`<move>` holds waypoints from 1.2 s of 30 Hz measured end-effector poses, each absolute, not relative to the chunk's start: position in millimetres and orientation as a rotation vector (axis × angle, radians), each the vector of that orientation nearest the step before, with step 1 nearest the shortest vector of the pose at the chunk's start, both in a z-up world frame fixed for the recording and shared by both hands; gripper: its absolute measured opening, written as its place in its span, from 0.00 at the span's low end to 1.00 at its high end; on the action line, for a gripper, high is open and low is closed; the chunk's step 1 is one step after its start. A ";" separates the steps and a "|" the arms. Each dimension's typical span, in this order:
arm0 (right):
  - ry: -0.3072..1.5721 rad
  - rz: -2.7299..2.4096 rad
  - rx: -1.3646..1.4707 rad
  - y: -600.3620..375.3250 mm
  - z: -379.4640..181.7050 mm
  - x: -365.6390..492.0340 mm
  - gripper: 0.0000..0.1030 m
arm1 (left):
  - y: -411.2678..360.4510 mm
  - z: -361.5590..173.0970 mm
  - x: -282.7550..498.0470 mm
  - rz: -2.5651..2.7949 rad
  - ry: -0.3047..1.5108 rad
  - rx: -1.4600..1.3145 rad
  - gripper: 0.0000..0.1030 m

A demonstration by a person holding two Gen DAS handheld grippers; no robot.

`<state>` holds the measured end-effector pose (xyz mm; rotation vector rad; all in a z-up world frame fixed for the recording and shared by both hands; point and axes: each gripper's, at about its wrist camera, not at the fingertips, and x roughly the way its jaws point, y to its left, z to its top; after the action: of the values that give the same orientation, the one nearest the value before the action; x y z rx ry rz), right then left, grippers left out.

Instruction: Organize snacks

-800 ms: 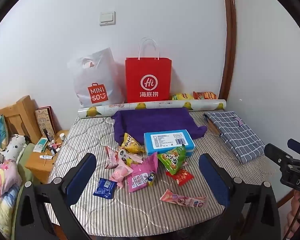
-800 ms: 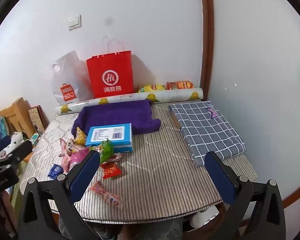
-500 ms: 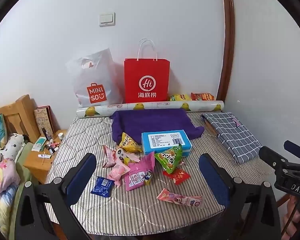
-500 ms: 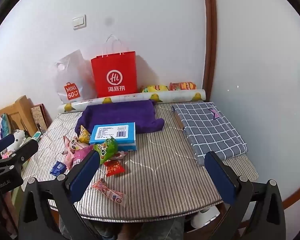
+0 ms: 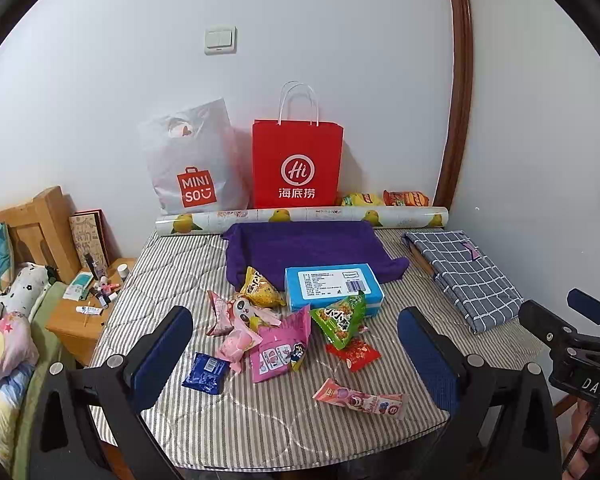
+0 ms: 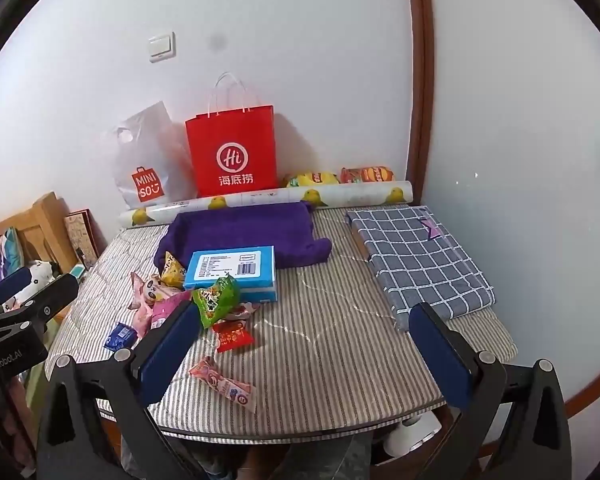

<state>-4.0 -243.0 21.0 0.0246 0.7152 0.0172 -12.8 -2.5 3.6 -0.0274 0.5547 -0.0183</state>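
Fingers (image 5: 168, 344) L & R (image 6: 440, 356) both spread wide, holding nothing, above snack packets (image 5: 280, 348) by blue box (image 5: 332, 286).

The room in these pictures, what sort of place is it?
Most likely a bedroom at home. A wooden headboard with bedding and a soft toy stands at the left, a cluttered bedside stand beside it, and shopping bags lean on the wall behind a padded striped table strewn with snacks.
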 end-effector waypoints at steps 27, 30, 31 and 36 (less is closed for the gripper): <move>0.695 0.042 0.016 -232.4 22.9 -12.9 1.00 | 1.9 0.0 -14.5 -0.018 0.550 -0.042 1.00; 0.696 0.042 0.018 -232.6 22.5 -13.1 1.00 | 3.9 0.1 -15.3 -0.016 0.549 -0.045 1.00; 0.698 0.042 0.019 -232.8 22.4 -12.6 1.00 | 4.5 0.3 -15.4 -0.012 0.548 -0.044 1.00; 0.699 0.043 0.020 -232.7 22.2 -12.1 1.00 | 5.7 1.0 -15.7 -0.001 0.541 -0.045 1.00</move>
<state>-12.1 -232.7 22.2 0.0202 0.6989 0.0431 -15.7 5.7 1.0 -0.0451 0.5411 -0.0015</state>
